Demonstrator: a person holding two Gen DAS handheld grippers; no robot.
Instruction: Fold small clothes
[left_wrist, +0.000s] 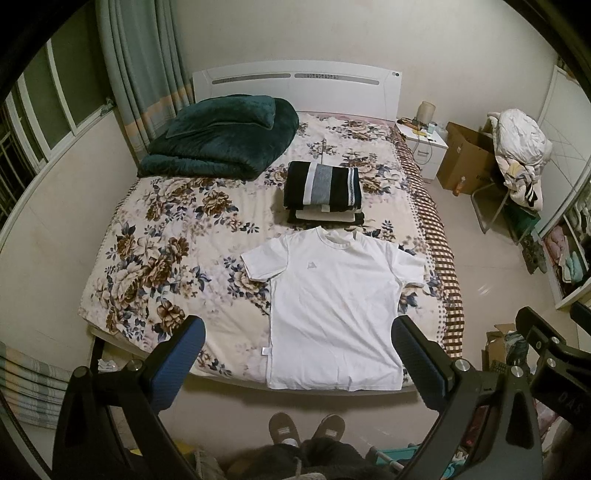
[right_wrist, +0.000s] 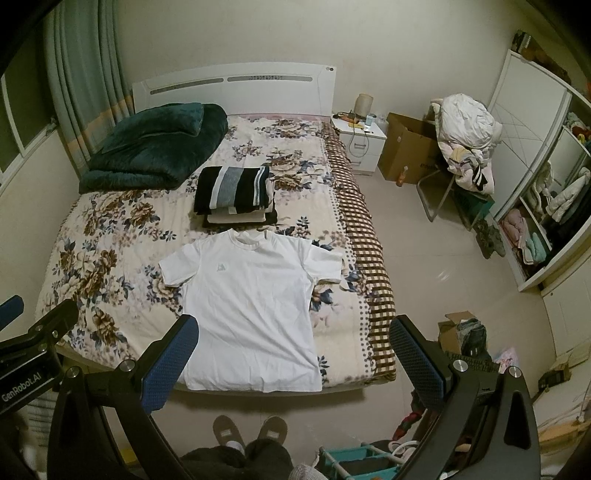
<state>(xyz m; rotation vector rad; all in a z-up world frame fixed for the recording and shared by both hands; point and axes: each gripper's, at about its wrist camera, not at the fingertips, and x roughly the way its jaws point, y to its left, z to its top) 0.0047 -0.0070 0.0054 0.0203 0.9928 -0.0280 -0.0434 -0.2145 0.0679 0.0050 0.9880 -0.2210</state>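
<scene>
A white T-shirt (left_wrist: 332, 302) lay flat at the bed's (left_wrist: 155, 236) foot, both tongs, left (left_wrist: 299, 369) and right (right_wrist: 293, 365), held open above; soft, light fabric, probably best pinched at a sleeve edge.

A white short-sleeved T-shirt (left_wrist: 332, 302) lies flat and unfolded, front up, at the bed's foot edge. Just beyond its collar sits a stack of folded clothes (left_wrist: 323, 192), black-and-grey striped on top.
</scene>
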